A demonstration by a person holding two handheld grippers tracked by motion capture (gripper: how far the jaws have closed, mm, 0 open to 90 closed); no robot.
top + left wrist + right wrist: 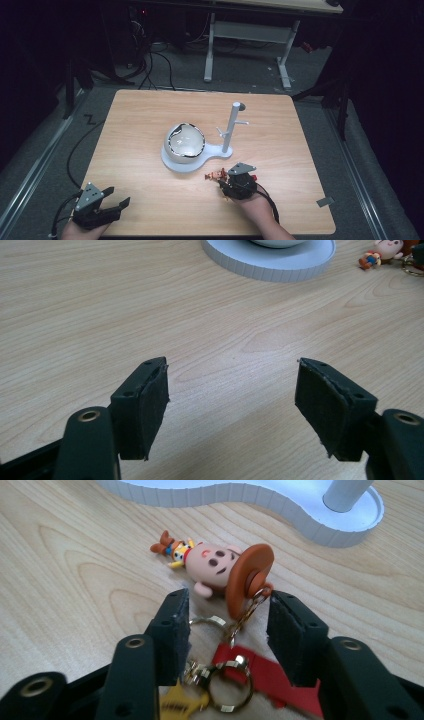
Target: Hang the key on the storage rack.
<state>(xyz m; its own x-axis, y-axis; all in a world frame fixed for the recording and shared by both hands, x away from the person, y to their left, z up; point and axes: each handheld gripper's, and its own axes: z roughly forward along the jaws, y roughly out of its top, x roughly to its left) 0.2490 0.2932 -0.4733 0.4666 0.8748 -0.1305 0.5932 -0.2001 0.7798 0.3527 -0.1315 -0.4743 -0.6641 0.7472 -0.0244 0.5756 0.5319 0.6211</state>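
The light wooden table (pixel 150 120) takes up the middle of the high view. Near its centre stands a white plastic stand (pixel 197 161) with a flat rounded base, and a white upright post with short pegs (pixel 232 126) rises from the base's right end. On the left part of that base sits a pale round ball-shaped object with dark cracked edging (pixel 186 142).

At the lower left of the high view, the left gripper (pixel 116 198) rests low by the table's near edge, jaws spread wide with only bare wood between them. At the lower centre-right, the right gripper (pixel 220 181) sits just in front of the stand's base, jaws partly apart around a keychain's brass chain and rings, not pressed onto them. The keychain's small cartoon cowboy figure with a brown hat (pixel 215 565) lies on the wood beyond the jaw tips, and its red strap (pixel 270 677) lies between the jaws.
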